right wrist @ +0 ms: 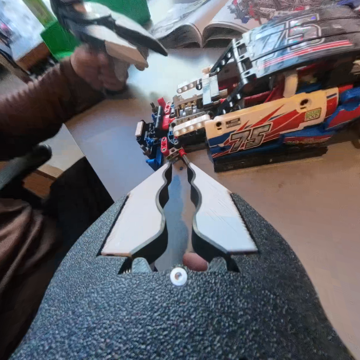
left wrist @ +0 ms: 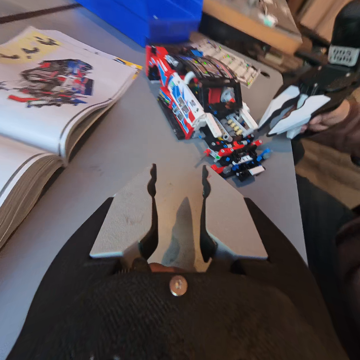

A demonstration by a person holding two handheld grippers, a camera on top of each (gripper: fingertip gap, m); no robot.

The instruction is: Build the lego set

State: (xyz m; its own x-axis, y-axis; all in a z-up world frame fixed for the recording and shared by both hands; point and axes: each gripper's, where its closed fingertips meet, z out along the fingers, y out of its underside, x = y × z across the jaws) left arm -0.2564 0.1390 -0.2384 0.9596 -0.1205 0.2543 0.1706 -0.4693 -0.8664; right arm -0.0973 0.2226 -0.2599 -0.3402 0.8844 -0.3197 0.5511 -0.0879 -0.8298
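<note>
Table [left wrist: 120, 140], lego car [left wrist: 194, 97], open booklet [left wrist: 48, 87]

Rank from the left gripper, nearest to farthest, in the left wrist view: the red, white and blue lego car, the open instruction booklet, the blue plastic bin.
From the left gripper:
1. Red, white and blue lego car, just ahead to the right, its unfinished front end closest.
2. Open instruction booklet, to the left on the grey table.
3. Blue plastic bin, at the far edge, behind the car.

1 lego car [left wrist: 194, 101], 1 manual [left wrist: 58, 93], 2 grippers [left wrist: 179, 171]
</note>
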